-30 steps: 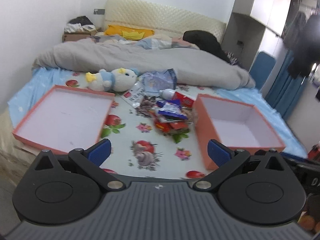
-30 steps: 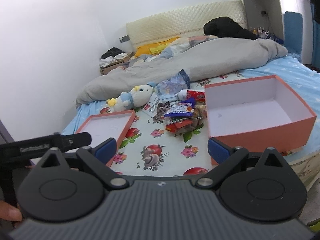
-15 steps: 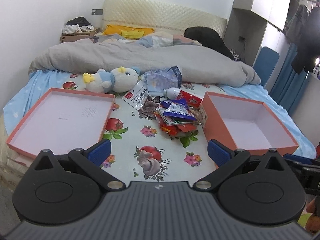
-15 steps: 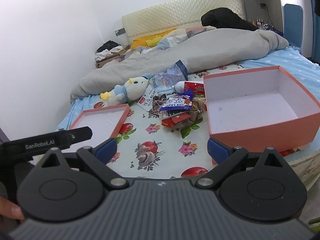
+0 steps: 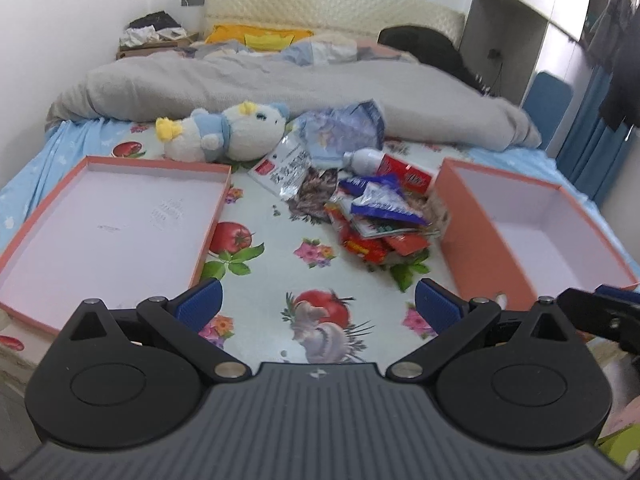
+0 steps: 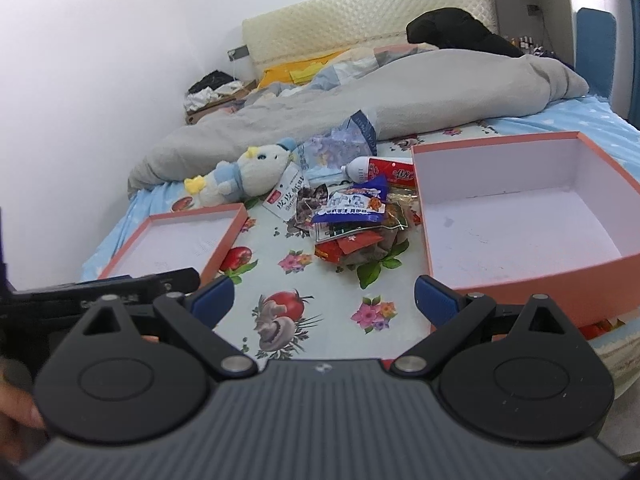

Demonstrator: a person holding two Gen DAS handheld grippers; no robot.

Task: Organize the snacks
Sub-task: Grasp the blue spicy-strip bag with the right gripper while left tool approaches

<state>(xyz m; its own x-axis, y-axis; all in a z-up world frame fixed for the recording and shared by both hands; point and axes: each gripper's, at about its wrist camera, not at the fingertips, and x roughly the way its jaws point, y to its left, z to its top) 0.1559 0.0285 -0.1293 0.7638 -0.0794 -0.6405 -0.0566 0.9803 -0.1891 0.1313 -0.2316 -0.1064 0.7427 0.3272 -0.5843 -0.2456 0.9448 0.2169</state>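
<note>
Both tools are held low at the near edge of the bed. The left gripper point(image 5: 318, 304) has its jaws spread wide with nothing between them; the right gripper point(image 6: 324, 298) is likewise spread and empty.

The snack pile point(image 5: 376, 216) lies on the flowered sheet point(image 5: 280, 248), between the shallow lid point(image 5: 120, 208) on the left and the deep box point(image 5: 472, 232) on the right. It touches, or nearly touches, the box's left wall. Neither the lid nor the box holds anything. A blue-and-white packet point(image 6: 352, 208) sits on top of the red wrappers; a white tube point(image 6: 380, 170) lies at the far side of the heap. A plush toy point(image 5: 228, 132) rests beyond the lid, against the grey duvet point(image 5: 280, 84).

Judgement: the two containers flank the heap so that either tool has a short carry. Open jaws suit an approach before the first pick.

Compared with a second ago, both cameras stand closer to the heap and the sheet fills more of each view. No snack has shifted. Sorting has not begun.
</note>
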